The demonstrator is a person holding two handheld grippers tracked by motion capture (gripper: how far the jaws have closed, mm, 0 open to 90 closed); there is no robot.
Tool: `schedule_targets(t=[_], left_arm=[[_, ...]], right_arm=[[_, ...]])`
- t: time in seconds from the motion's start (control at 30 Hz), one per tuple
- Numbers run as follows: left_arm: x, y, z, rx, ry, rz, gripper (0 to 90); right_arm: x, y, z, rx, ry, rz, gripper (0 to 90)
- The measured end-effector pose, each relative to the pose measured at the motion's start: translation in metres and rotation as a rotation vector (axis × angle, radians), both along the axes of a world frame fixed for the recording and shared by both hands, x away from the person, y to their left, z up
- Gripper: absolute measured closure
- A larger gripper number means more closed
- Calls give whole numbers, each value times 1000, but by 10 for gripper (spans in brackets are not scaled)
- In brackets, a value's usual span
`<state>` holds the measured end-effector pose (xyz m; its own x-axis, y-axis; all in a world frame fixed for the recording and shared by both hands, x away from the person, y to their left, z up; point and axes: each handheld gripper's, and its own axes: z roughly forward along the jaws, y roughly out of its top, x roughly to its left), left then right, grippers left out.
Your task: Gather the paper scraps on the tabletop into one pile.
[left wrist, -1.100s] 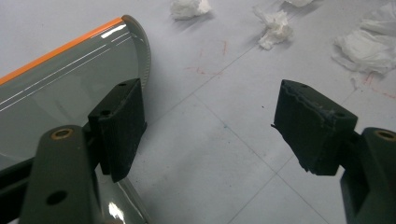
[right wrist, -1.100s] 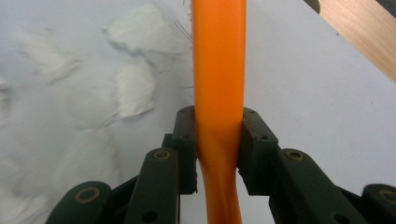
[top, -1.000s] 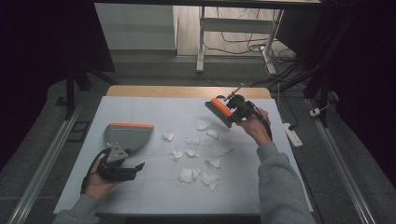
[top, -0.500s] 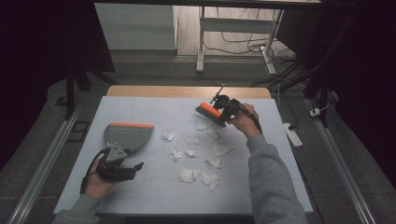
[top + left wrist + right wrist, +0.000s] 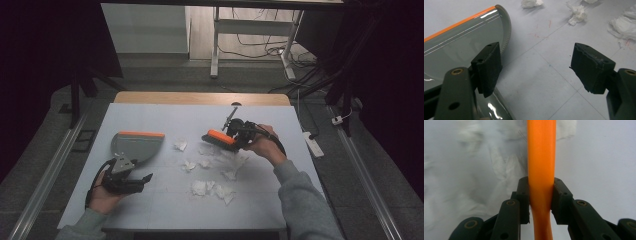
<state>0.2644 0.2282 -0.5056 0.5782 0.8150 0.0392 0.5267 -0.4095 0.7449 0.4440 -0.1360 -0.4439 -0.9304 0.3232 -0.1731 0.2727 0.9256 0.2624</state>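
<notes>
A grey dustpan [image 5: 135,145] with an orange front edge lies at the table's left. My left gripper [image 5: 143,178] rests just in front of it, open; in the left gripper view the pan [image 5: 461,42] lies behind and under the left jaw, and bare table shows between the jaws of the left gripper [image 5: 536,57]. My right gripper [image 5: 236,133] is shut on the handle of an orange brush [image 5: 219,137], whose head sits low over the far scraps. Its handle [image 5: 541,157] runs straight up between the pads. Several crumpled white paper scraps [image 5: 206,188] lie mid-table.
The table has a pale blue-grey top [image 5: 165,210] with a wooden strip at its far edge [image 5: 200,98]. More scraps lie near the pan [image 5: 180,145] and in the left gripper view [image 5: 577,12]. A white power strip [image 5: 313,143] sits off the right edge.
My right hand has carried the brush left and slightly down, from the far right of the scraps to over them. The left hand and the dustpan have stayed put.
</notes>
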Motion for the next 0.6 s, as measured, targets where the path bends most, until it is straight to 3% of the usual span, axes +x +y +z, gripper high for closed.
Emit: schedule_targets(t=[0.1, 0.23, 0.33, 0.4, 0.47, 0.53, 0.6], left_arm=[[0, 0, 0, 1, 0, 0, 252], [-1, 1, 1, -9, -2, 8, 248], [-2, 2, 2, -18, -8, 17, 248], [-2, 3, 2, -20, -8, 21, 248], [-2, 3, 2, -16, -7, 19, 248], [-2, 1, 1, -14, -6, 17, 248], [-1, 0, 1, -9, -6, 13, 248]], right_arm=[[-11, -10, 14, 58, -51, -1, 710], [-18, -33, 39, 147, -118, -102, 710], [-23, -51, 46, 143, -148, -222, 710], [-27, -63, 44, 121, -142, -345, 710], [-30, -74, 37, 111, -114, -424, 710], [-33, -81, 26, 68, -78, -473, 710], [-36, -82, 13, 48, -48, -485, 710]])
